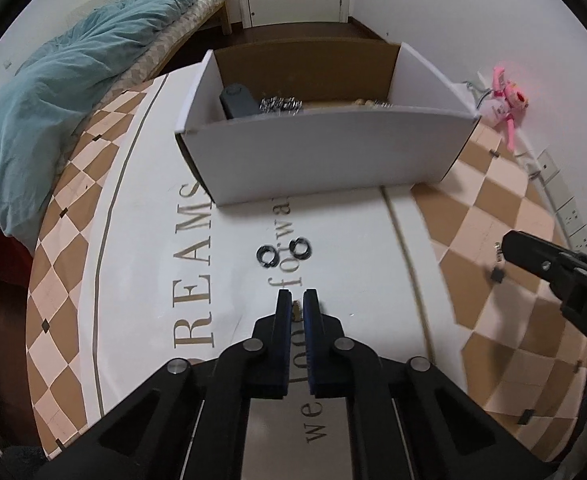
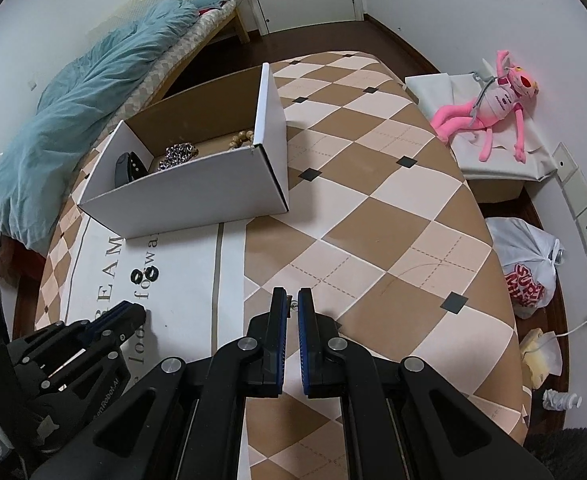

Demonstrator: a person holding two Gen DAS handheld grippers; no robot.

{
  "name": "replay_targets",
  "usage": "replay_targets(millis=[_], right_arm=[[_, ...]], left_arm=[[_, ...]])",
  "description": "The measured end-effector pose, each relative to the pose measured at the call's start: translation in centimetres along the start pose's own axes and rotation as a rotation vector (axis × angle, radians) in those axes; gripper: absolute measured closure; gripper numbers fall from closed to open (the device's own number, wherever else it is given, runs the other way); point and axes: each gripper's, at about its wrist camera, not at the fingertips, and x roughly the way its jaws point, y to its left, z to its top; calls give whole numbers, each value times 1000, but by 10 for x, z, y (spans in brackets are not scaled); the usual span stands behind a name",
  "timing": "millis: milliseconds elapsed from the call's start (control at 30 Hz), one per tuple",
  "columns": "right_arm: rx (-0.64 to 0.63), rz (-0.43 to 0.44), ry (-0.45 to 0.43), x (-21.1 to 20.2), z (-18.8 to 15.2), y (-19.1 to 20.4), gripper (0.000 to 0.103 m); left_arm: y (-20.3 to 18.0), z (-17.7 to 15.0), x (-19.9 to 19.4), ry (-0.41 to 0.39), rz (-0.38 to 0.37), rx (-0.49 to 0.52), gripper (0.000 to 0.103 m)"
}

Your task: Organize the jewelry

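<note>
Black fingers with blue pads fill the bottom of both pictures. In the left wrist view, the left gripper is almost closed, with only a thin gap, and something small and gold-brown sits between the tips; I cannot tell what it is. In the right wrist view, the right gripper is almost closed too, and a tiny shiny thing shows in the gap at its tips. It may be holding it, but I cannot tell for sure.

Just above the left gripper, two small black rings lie side by side on the white part of the tablecloth, on top of the printed letters. Higher up, in the middle of the frame, stands an open white box. Inside it are a dark band on the left, a silver chain in the middle and some tan beads on the right.

A pink toy lies at the upper right. A blue blanket is at the upper left.
</note>
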Motion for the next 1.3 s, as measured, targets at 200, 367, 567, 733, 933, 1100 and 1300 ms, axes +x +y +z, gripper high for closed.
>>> replay_targets(millis=[200,367,567,733,933,1100,1300], right_arm=[[8,87,-43,-28,27,10,97],[13,227,-29,-32,82,26,97],[43,315,112,17,132,38,97],[71,335,208,50,151,43,97],[54,282,236,60,159,47,61],[31,215,203,51,160,43,59],[-40,36,130,34,156,42,56]], left_arm=[[7,44,-42,-49,-143,-63,100],[24,106,-45,-33,-256,-125,100],[41,152,-15,50,-268,-144,99],[50,171,2,130,-232,-172,95],[63,177,-1,101,-167,-187,34],[71,172,-5,80,-134,-191,28],[74,164,-10,40,-37,-162,14]])
